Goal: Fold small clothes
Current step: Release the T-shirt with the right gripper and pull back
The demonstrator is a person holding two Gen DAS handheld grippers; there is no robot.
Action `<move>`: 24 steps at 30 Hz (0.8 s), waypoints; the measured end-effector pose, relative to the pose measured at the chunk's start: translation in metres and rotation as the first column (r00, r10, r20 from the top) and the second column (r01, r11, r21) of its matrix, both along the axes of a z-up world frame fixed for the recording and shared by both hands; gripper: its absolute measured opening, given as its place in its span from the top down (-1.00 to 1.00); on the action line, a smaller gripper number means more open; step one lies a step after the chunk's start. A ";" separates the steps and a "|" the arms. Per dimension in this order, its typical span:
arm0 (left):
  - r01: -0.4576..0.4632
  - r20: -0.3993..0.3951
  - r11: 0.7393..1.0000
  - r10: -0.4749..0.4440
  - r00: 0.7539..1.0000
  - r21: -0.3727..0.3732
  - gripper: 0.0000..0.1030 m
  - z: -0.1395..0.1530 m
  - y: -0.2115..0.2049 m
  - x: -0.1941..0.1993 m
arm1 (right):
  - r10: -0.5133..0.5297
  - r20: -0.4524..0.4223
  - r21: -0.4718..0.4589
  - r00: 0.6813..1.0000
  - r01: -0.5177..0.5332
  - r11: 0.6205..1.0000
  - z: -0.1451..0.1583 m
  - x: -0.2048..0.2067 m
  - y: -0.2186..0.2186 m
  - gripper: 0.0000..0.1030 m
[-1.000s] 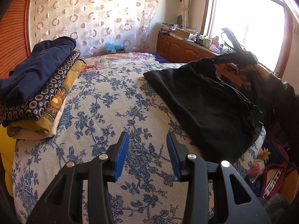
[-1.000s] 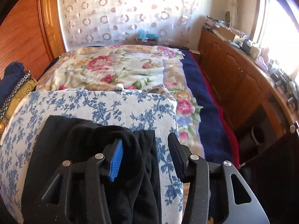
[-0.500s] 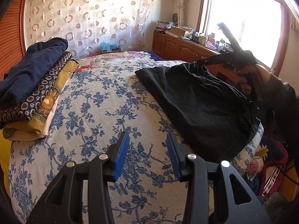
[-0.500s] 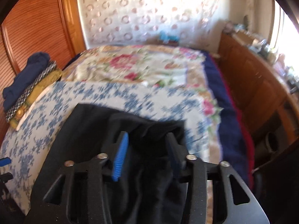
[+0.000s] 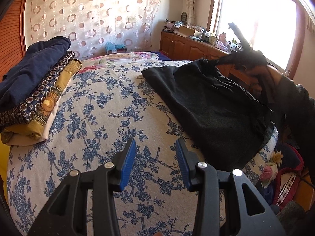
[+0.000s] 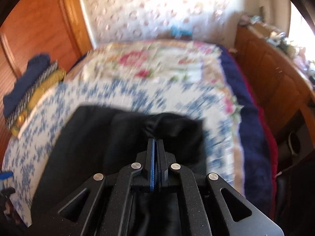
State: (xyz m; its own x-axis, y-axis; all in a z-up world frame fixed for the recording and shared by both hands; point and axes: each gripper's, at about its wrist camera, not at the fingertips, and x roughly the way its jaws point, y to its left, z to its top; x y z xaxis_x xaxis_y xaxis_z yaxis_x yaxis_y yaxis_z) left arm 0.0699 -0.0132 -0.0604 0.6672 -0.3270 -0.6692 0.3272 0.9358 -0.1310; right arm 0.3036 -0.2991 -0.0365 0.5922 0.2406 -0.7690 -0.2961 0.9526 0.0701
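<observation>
Right gripper [image 6: 155, 140]: jaws have just been closing and are now clenched on a bunched fold of the black garment [image 6: 110, 137], pinched at their tips.
Left gripper [image 5: 155, 151]: jaws parted with nothing between them, hanging above the bedspread [image 5: 102, 114] and clear of the cloth.
Black garment: spread flat on the right side of the bed, its far corner lifted up toward the window [image 5: 258, 13], its near edge reaching the bed's edge.
Bedspread: white with blue flowers, covering the near part of the bed; a pink flowered blanket [image 6: 153, 61] lies beyond it.
Folded pile [image 5: 33, 86]: on the left of the bed, well apart from the black garment; a navy piece on top, a patterned one under it, a yellow one lowest.
Cabinet [image 5: 189, 47]: wooden, under the window, its top cluttered with small things.
Right wrist view: blurred.
</observation>
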 end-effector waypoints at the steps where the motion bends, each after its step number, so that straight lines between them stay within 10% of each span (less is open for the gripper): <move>1: 0.001 0.000 1.000 -0.001 1.000 0.000 0.22 0.000 -0.001 0.000 | -0.032 0.023 0.004 0.999 0.032 0.999 0.008 0.000 -0.008 1.00; 10: 0.011 0.003 1.000 -0.011 1.000 0.004 0.22 0.000 -0.005 0.000 | -0.205 0.115 -0.034 0.972 0.210 0.977 0.036 -0.006 -0.057 0.73; 15: 0.021 0.006 1.000 -0.021 1.000 0.004 0.22 0.001 -0.010 -0.001 | -0.101 0.146 -0.042 0.984 0.109 0.993 0.042 -0.057 -0.038 0.10; 24: 0.035 0.018 0.999 -0.035 0.999 0.005 0.22 0.003 -0.027 -0.006 | 0.052 0.143 -0.028 0.988 -0.049 0.998 0.021 -0.155 0.002 0.05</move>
State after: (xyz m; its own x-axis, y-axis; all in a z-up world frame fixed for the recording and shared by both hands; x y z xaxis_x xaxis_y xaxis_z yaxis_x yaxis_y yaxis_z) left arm 0.0642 -0.0397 -0.0574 0.6677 -0.3473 -0.6585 0.3621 0.9243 -0.1203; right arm 0.1489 -0.2970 -0.0155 0.6845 0.2553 -0.6828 -0.3493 0.9370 0.0002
